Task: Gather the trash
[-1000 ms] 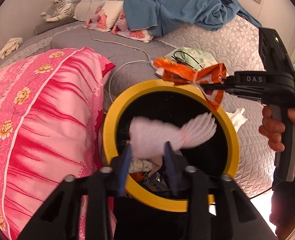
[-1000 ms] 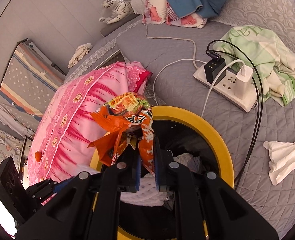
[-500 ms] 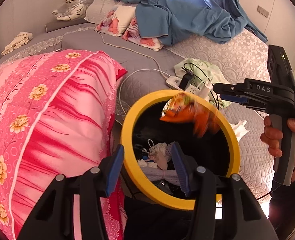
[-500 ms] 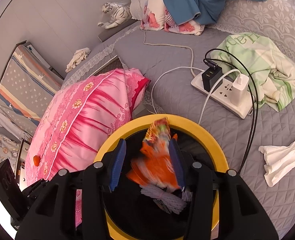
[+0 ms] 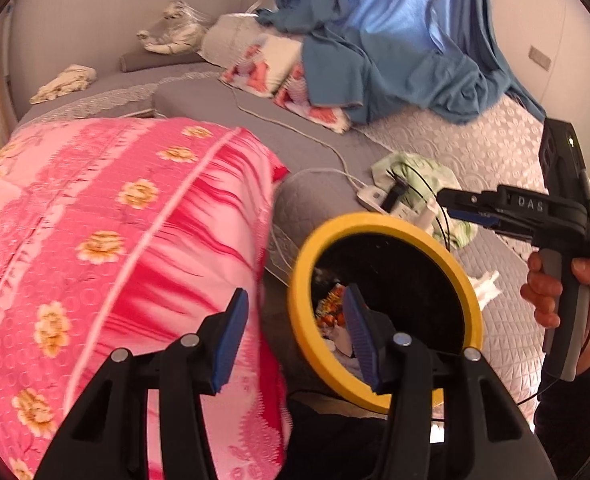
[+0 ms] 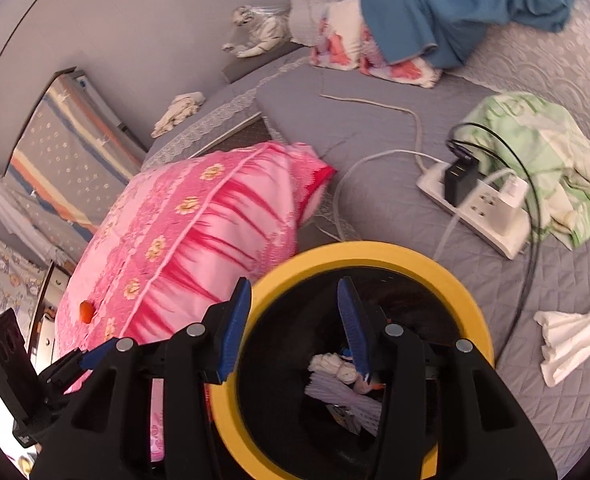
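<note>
Dropped wrapper lies binned — right tongs spread, empty.

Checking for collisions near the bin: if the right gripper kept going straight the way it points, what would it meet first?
Probably the yellow-rimmed black trash bin: the open right gripper straddles its near rim, one finger outside, one over the opening. Depth is unclear from this view.

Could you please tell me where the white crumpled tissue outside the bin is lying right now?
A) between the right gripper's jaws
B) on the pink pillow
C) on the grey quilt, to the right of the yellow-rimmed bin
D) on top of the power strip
C: the white tissue lies on the grey quilt, right of the yellow-rimmed bin and apart from it.
</note>
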